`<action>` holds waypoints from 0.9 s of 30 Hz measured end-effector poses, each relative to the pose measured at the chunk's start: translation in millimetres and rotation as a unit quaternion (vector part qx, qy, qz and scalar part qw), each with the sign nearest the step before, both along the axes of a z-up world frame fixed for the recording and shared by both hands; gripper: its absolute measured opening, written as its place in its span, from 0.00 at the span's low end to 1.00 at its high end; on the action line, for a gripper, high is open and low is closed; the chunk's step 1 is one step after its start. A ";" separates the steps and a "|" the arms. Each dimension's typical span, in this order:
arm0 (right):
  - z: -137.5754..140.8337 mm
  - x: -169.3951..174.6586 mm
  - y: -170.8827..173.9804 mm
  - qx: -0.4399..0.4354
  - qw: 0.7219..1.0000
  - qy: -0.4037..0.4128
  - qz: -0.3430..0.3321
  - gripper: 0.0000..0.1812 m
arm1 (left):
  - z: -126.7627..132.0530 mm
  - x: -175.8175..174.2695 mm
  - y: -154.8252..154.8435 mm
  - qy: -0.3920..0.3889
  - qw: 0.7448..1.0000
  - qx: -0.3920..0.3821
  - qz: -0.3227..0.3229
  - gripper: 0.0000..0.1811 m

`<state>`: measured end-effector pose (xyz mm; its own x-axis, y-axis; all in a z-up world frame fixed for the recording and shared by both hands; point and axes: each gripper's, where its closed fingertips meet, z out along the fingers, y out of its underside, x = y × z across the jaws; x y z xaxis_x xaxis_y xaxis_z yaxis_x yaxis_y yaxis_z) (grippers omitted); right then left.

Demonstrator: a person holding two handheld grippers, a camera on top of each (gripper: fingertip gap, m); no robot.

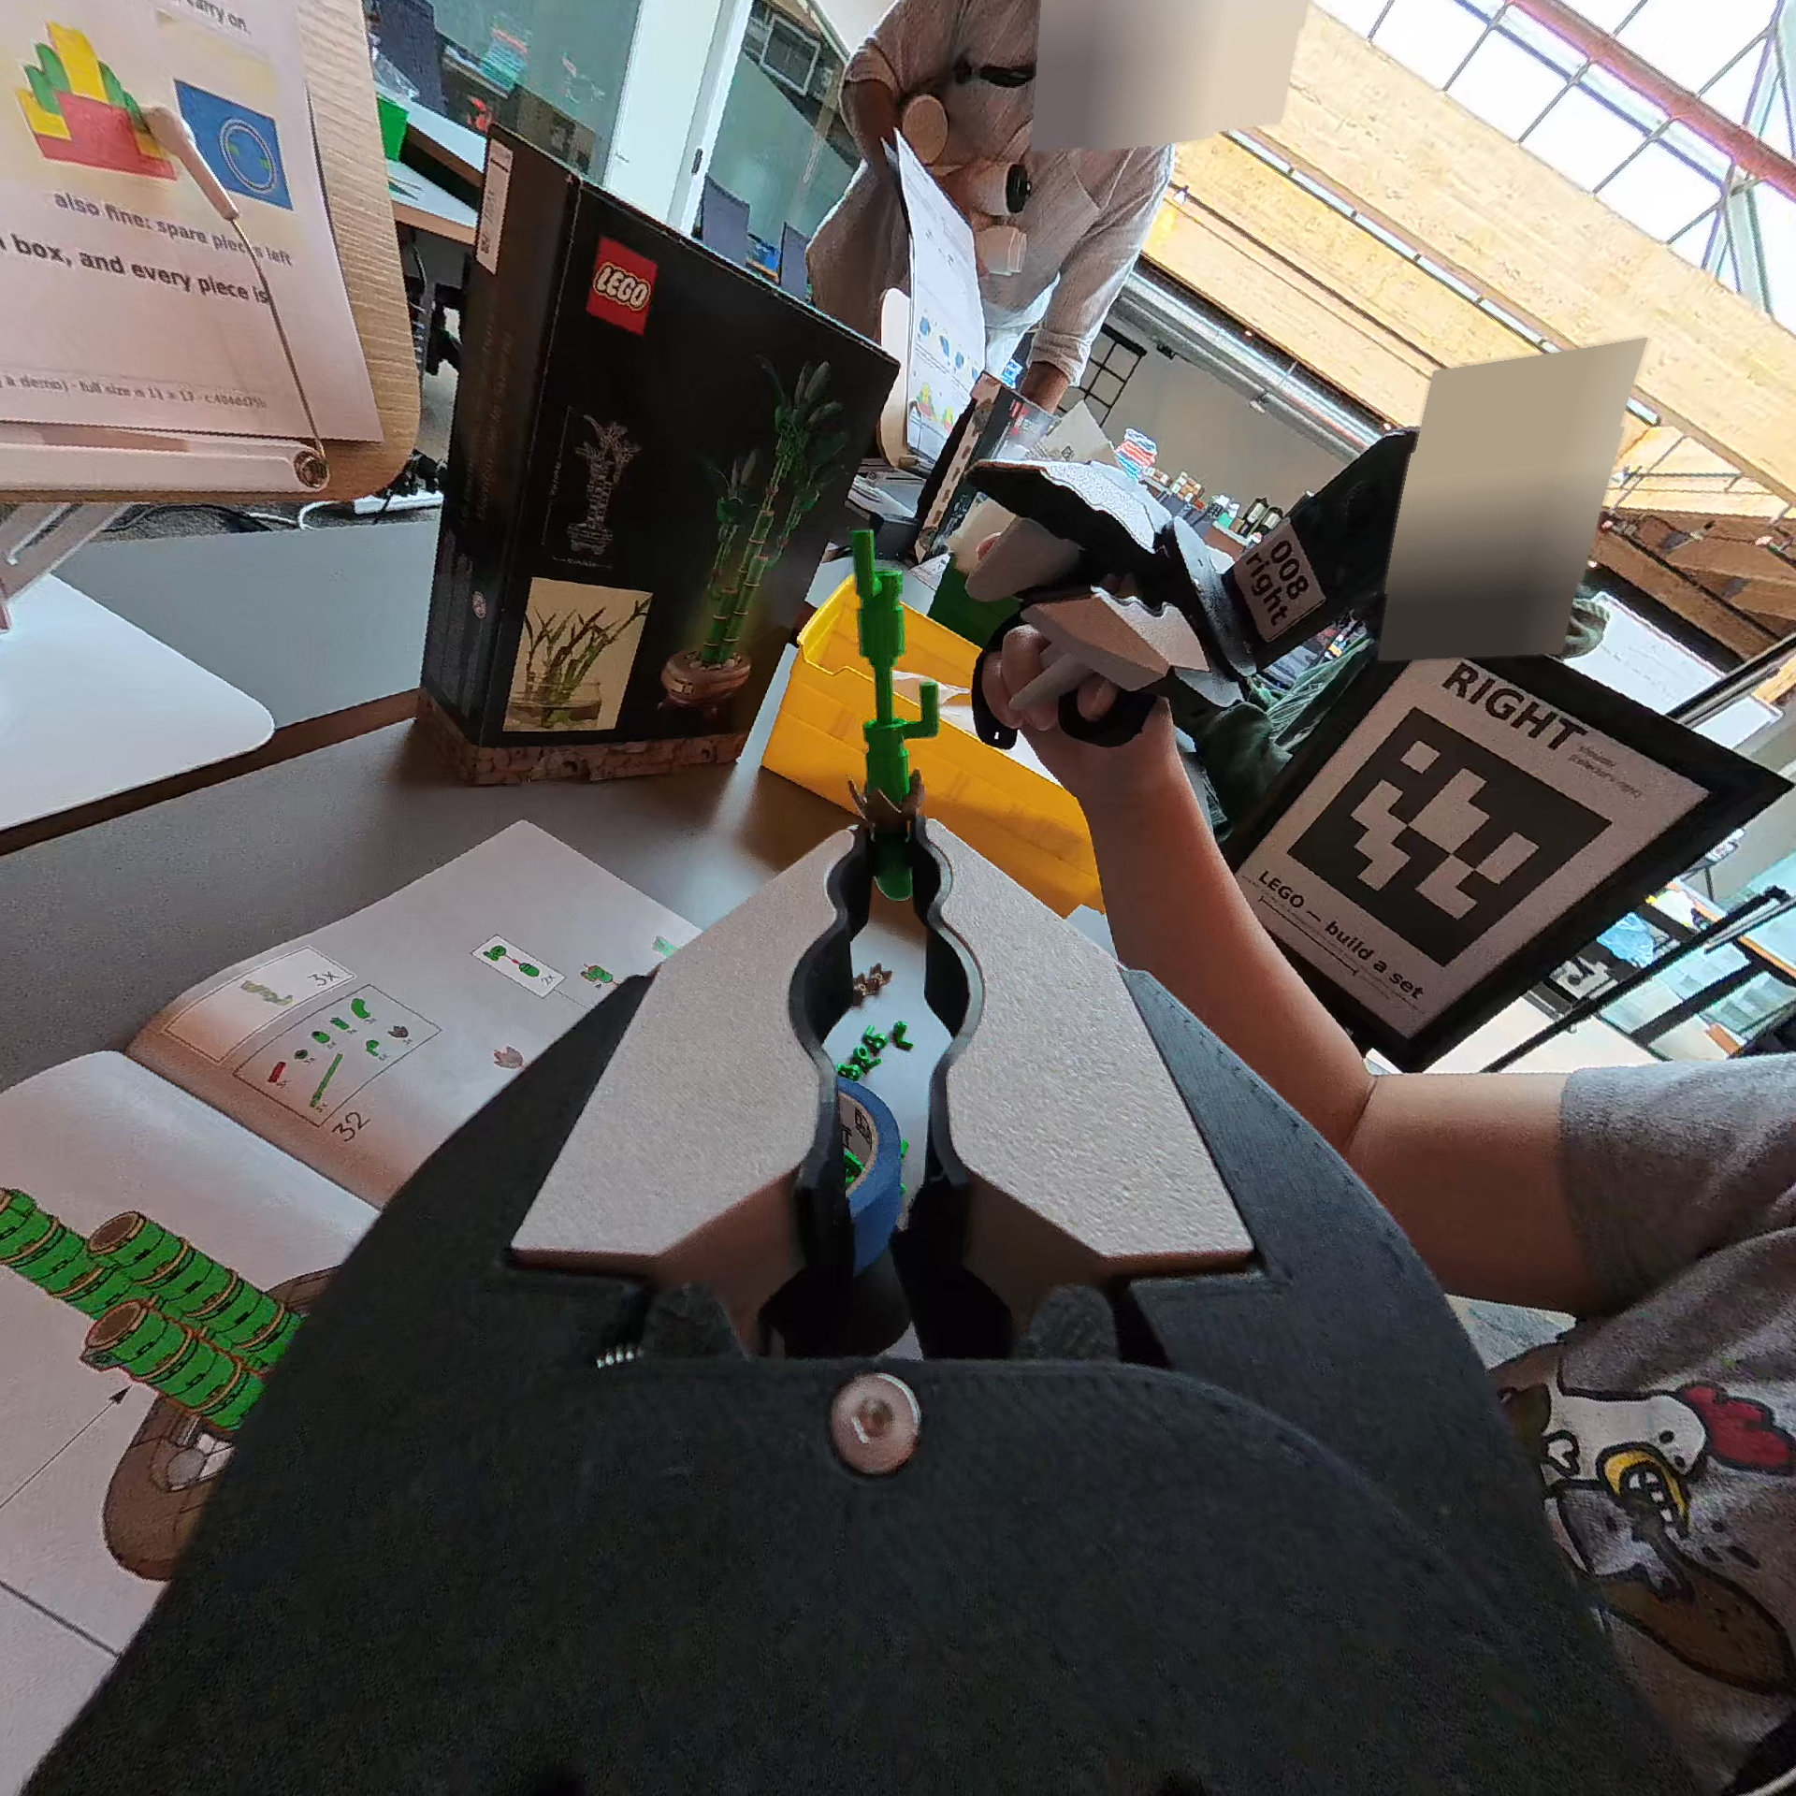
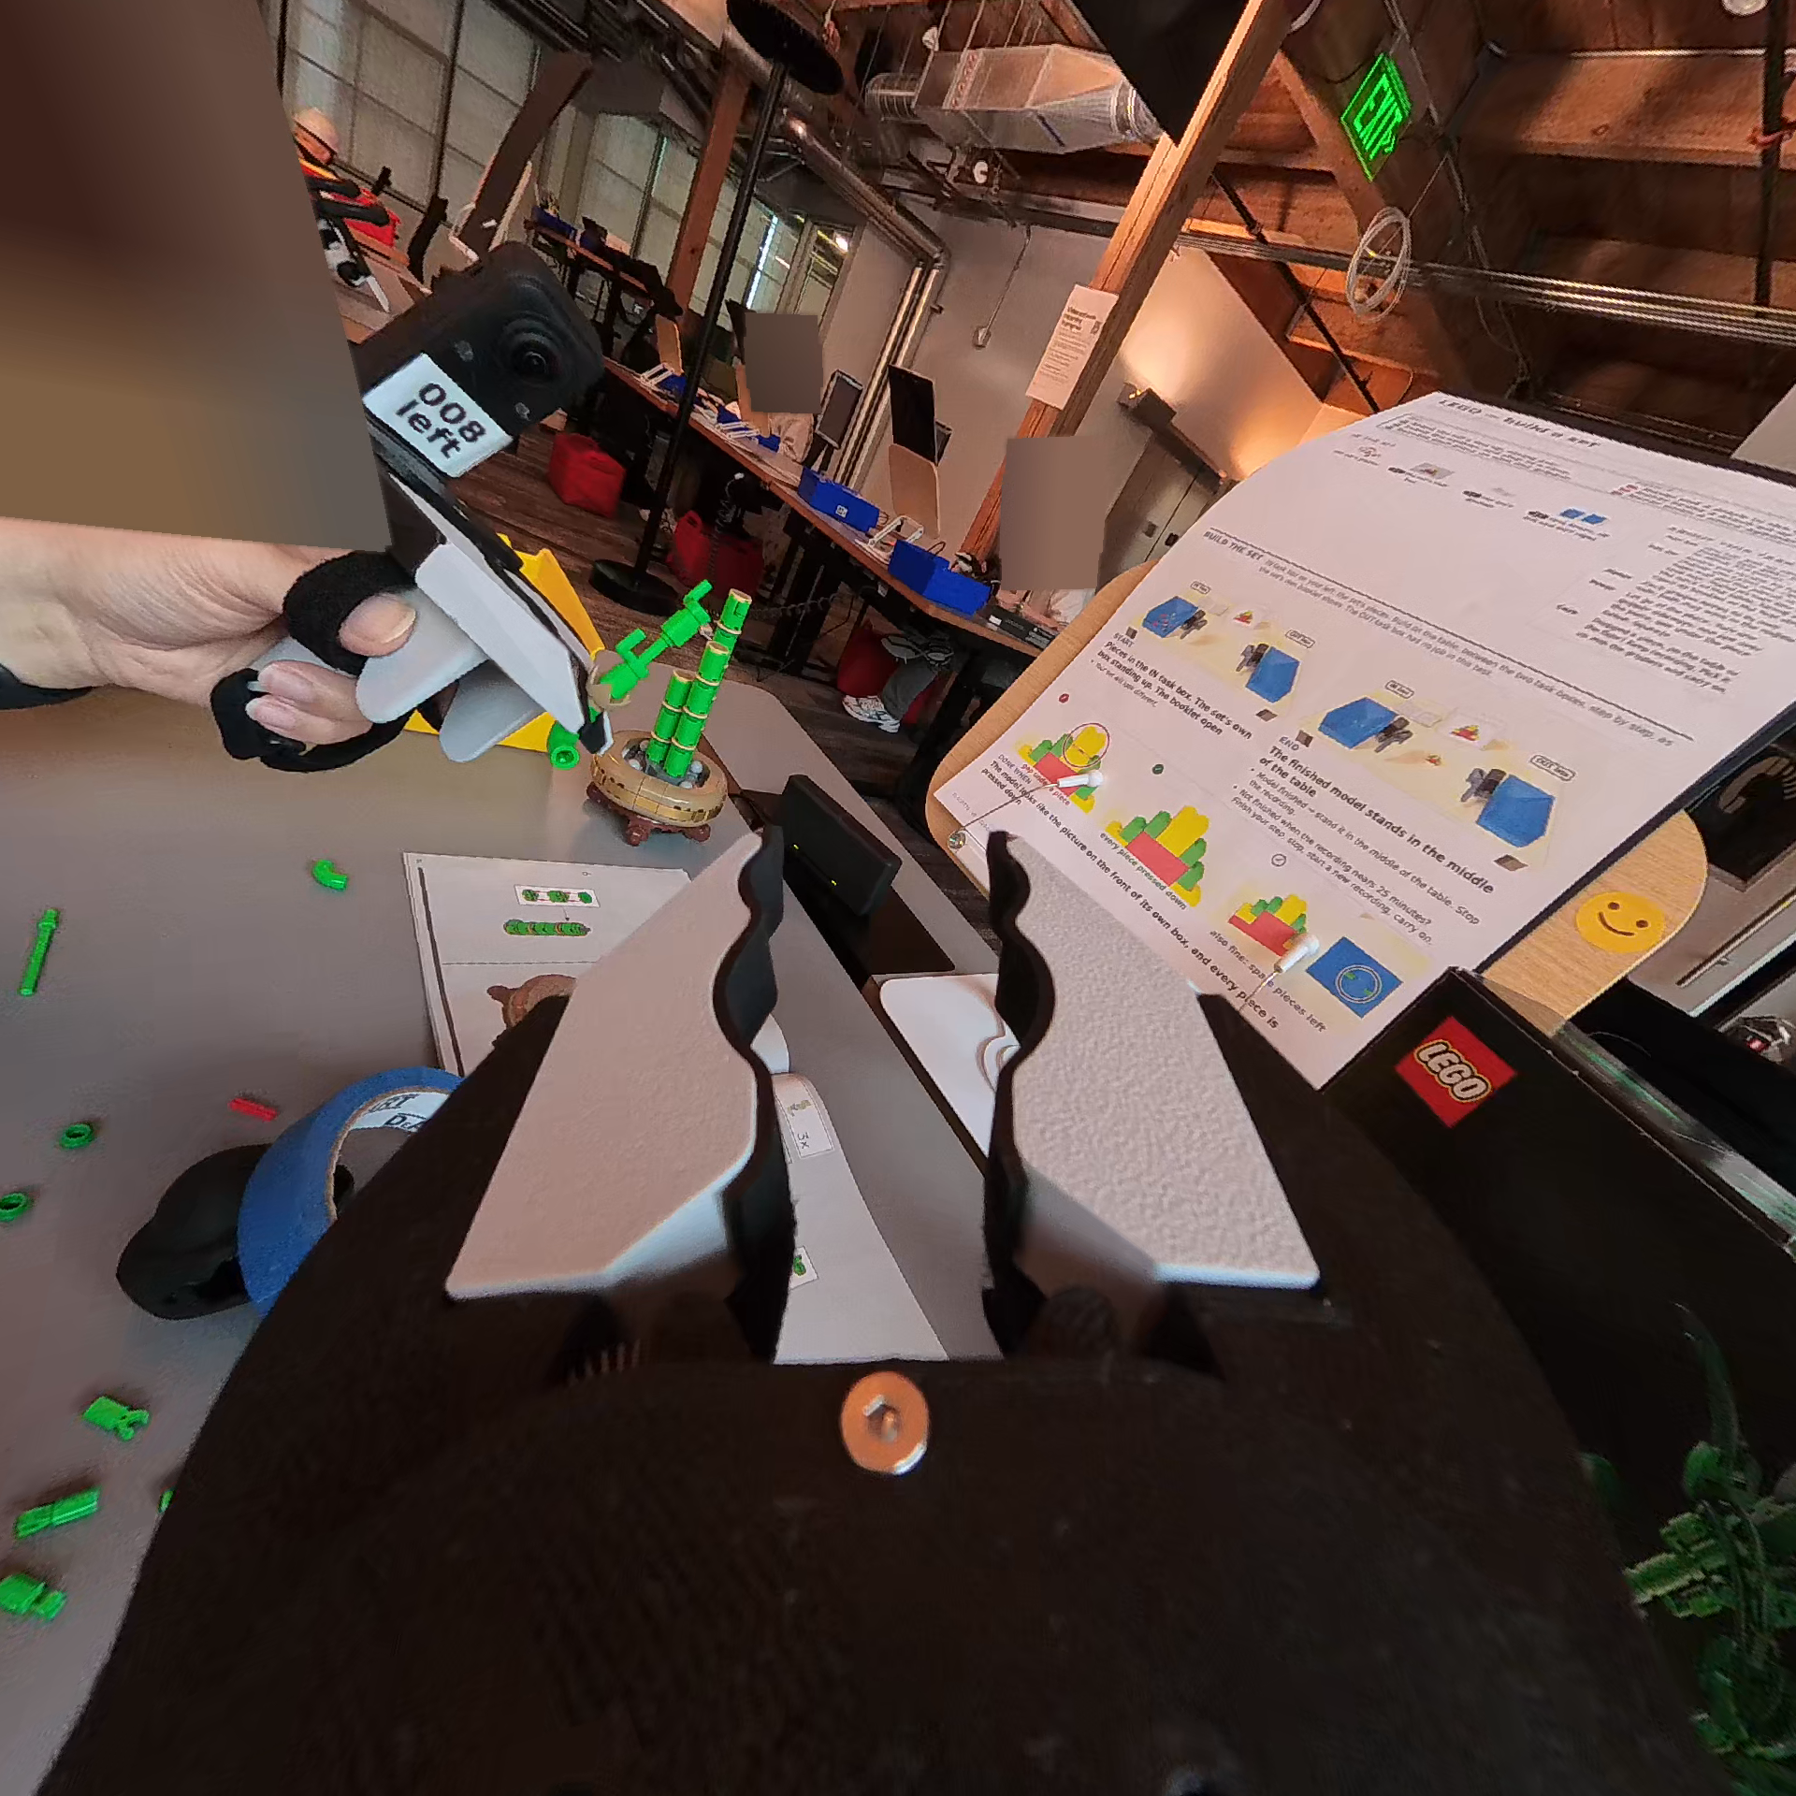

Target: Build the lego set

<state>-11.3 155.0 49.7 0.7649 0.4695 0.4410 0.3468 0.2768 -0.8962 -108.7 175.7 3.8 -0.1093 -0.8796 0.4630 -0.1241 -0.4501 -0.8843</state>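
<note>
Left tool (image 1: 886, 855) pinching green stalk (image 1: 889, 680) by its foot; right tool (image 2: 880, 875) gaping, empty. Thin grip, tall stem: liable to swivel or snap apart when pressed onto bamboo model (image 2: 671, 748).

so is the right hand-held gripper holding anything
No, the right hand-held gripper is open, with only the table and booklet showing between its fingers.

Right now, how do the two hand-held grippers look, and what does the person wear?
The left gripper and the right gripper match: black bodies, pale grey wedge-shaped fingers with wavy black pads, and a silver screw at the pivot. Each carries a black camera with a white label and has black finger loops. The person wears a grey printed T-shirt.
</note>
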 end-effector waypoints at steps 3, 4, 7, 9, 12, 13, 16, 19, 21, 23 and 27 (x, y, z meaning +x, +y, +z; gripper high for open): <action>-0.5 0.7 0.2 -0.001 1.000 0.001 0.000 0.22 | -1.9 1.0 -1.0 0.003 1.000 -0.002 -0.003 0.03; -0.4 0.8 0.2 -0.001 1.000 0.002 0.000 0.22 | -2.3 1.2 -1.3 0.003 1.000 -0.003 -0.005 0.03; -0.8 0.8 0.0 -0.002 1.000 0.001 0.001 0.22 | -2.9 1.6 -1.5 0.003 1.000 -0.006 -0.006 0.03; -1.1 0.6 0.0 -0.002 1.000 0.001 0.001 0.22 | -3.0 1.5 -1.5 0.004 1.000 -0.005 -0.006 0.03; -1.7 0.2 0.2 -0.003 1.000 0.000 0.002 0.22 | -3.2 1.4 -1.9 0.005 1.000 -0.006 -0.007 0.03; -1.9 -0.1 0.3 -0.004 1.000 0.000 0.002 0.22 | -3.5 1.4 -2.1 0.006 1.000 -0.007 -0.008 0.03; -2.8 -1.0 0.6 -0.005 1.000 -0.001 0.004 0.22 | -4.6 1.8 -2.5 0.008 1.000 -0.008 -0.010 0.03; -3.0 -2.2 0.6 -0.005 1.000 -0.003 0.005 0.22 | -5.3 2.3 -3.1 0.010 1.000 -0.007 -0.011 0.03; -3.1 -2.7 0.5 -0.005 1.000 -0.005 0.005 0.22 | -5.5 2.5 -3.6 0.011 1.000 -0.007 -0.012 0.03; -3.4 -3.7 -0.2 -0.003 1.000 -0.009 0.007 0.22 | -5.5 2.5 -4.1 0.012 1.000 -0.007 -0.013 0.03; -4.2 -5.7 -0.6 -0.004 1.000 -0.012 0.012 0.22 | -6.1 2.6 -4.8 0.014 1.000 -0.008 -0.016 0.03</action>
